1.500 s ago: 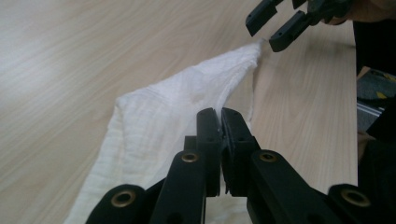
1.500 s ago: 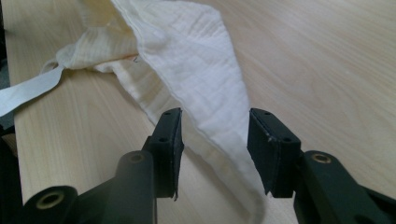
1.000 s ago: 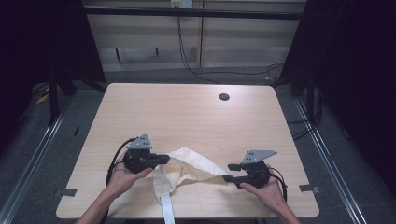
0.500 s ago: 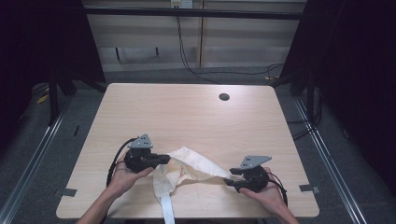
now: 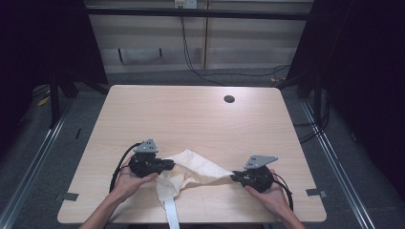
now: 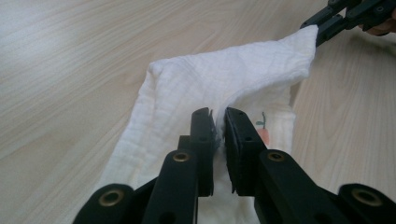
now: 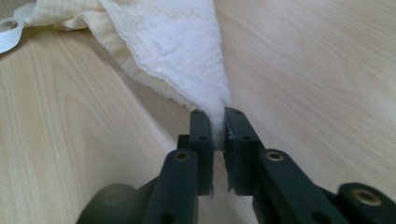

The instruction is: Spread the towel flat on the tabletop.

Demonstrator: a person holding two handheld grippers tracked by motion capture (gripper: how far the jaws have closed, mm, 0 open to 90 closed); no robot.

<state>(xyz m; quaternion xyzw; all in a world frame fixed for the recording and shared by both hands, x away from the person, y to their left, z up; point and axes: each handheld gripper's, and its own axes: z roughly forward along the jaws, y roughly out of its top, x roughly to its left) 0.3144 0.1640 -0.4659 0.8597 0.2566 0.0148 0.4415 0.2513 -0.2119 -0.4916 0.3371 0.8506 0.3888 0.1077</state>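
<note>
Cloth: you have a white muslin cloth (image 5: 193, 169) lying crumpled at the near edge of the tabletop (image 5: 191, 119), between your two hands; a white strap (image 5: 170, 214) from it trails toward you and over the near edge.
Left gripper: your left gripper (image 6: 217, 122) has its jaws closed almost together on a fold at the cloth's left side, with fabric pinched in the narrow gap between them.
Right gripper: your right gripper (image 7: 216, 122) has its jaws closed on the pointed right corner of the cloth (image 7: 173, 42), the tip drawn in between them.
Long axis: the cloth runs left to right between your two grips, and the top edge looks pulled into a fairly straight line from one pair of jaws to the other.
Slack: the lower part of the cloth (image 6: 201, 88) hangs in loose folds near the left gripper, with a small orange print (image 6: 262, 133) showing just beyond the jaws.
Key relation: each gripper has the cloth straight ahead of its jaws, pointing inward at the other, so any spreading move would have to go outward along that same left-to-right line.
Nearer hand: the bunched bulk sits closer to your left hand (image 5: 126, 179), so it looks as if that side has more fabric to free.
Risk: the right grip holds only a thin tip, which may slip if you pull hard.
Rest of tabletop: a round dark grommet hole (image 5: 229, 98) sits well apart at the far side.
</note>
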